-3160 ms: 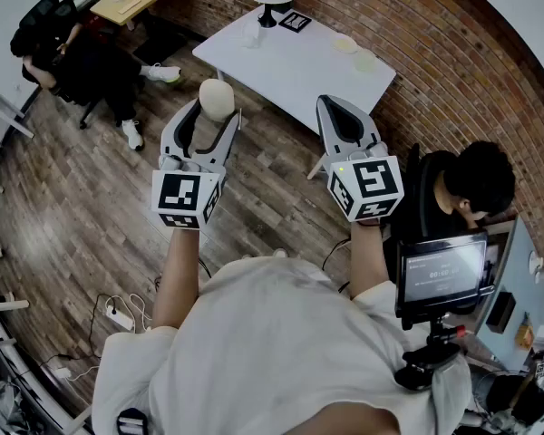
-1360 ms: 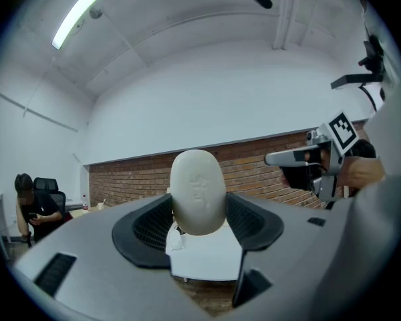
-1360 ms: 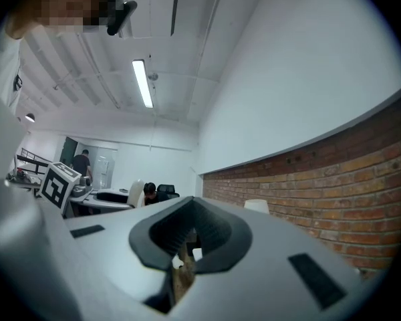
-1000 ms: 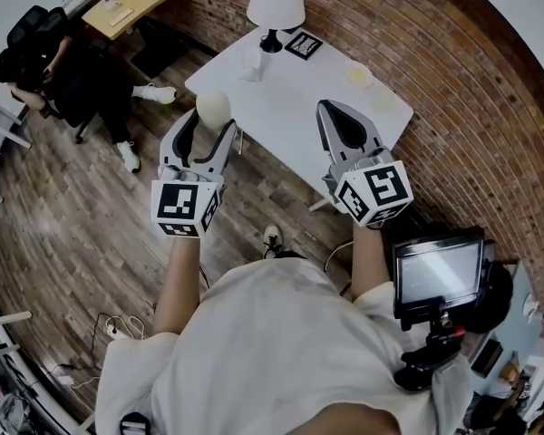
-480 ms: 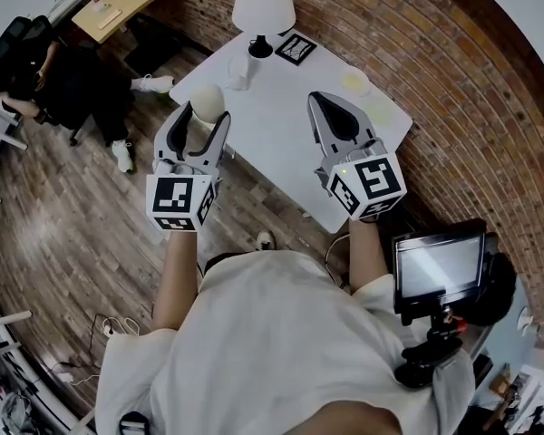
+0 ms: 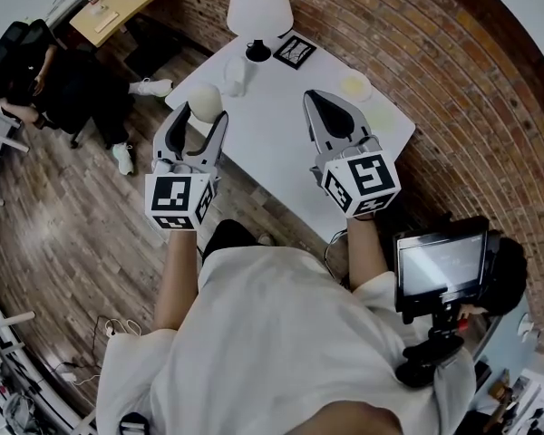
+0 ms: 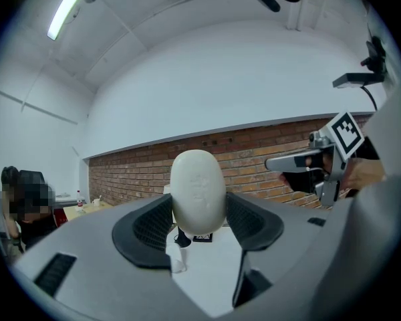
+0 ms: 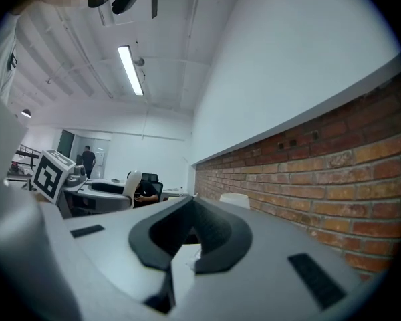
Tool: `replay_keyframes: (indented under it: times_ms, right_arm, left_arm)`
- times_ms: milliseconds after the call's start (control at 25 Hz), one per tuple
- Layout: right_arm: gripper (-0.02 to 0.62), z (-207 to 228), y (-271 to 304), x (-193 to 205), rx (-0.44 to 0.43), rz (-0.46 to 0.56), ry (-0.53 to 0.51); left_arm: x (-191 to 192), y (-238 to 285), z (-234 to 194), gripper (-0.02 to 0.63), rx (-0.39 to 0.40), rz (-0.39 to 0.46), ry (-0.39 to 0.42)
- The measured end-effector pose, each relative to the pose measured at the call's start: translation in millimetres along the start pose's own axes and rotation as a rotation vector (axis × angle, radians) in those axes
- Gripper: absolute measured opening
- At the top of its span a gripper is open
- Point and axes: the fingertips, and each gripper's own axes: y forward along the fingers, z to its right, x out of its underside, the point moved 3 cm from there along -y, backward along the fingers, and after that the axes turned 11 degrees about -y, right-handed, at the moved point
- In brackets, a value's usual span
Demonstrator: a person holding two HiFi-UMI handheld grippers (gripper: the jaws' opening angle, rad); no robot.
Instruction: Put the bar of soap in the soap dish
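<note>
The left gripper [image 6: 202,120] has its jaws clamped on one oval bar of soap [image 7: 198,189]. The right gripper [image 6: 325,101] has its jaws together, holding nothing. Two small dishes [image 6: 354,85] and one lamp [image 6: 258,3] sit on the white worktop [image 6: 272,143].

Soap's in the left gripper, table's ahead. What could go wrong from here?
1. The bar of soap is pinched low between the left gripper pads, with much of it sticking out past them. A smooth bar held that way might slip or twist out.
2. The soap dish sits far across the table, on the right. Reaching over could brush the glass, the lamp or the shut right gripper.
</note>
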Motion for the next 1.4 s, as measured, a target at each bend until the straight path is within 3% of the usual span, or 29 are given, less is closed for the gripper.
replay_keyframes:
  times_ms: [240, 720, 1400]
  right_arm:
    - [0.005, 0.4, 15.8, 3.1, -0.023, -0.004, -0.047]
    - [0.005, 23.9, 80.8, 39.3, 0.014, -0.080, 0.001]
    - [0.005, 50.1, 158.5, 104.3, 0.091, -0.264, 0.083]
  left_arm:
    - [3.7, 18.3, -10.1, 0.258, 0.004, -0.004, 0.001]
    - [29.2, 93.1, -63.2, 0.258, 0.027, -0.068, -0.039]
    - [113.6, 199.6, -132.8, 0.258, 0.064, -0.263, -0.118]
